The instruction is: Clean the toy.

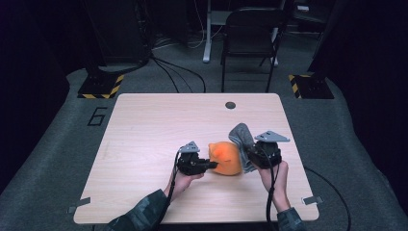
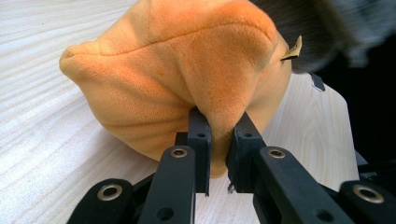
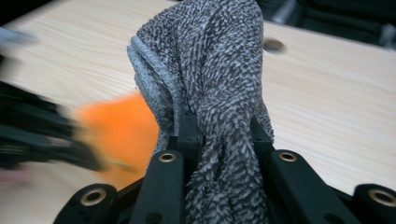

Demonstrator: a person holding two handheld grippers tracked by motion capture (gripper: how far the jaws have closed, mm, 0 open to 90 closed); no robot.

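Pale tabletop (image 1: 144,144) is bearing both cloths: left gripper (image 1: 211,165) is pinching the orange cloth (image 1: 226,158), right gripper (image 1: 253,155) is clamping the grey cloth (image 1: 242,137) just beside it.

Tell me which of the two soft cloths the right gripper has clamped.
The grey knitted cloth: the right gripper is shut on a bunched fold of it. The other, the orange plush cloth, is pinched by the left gripper.

My left gripper (image 1: 211,164) and right gripper (image 1: 250,155) were black, each topped by a grey three-cornered plate, with black cables trailing toward the frame's lower edge. Brass-ringed screw holes dotted the jaw arms. I wore dark camouflage-patterned sleeves (image 1: 139,219), lower centre.
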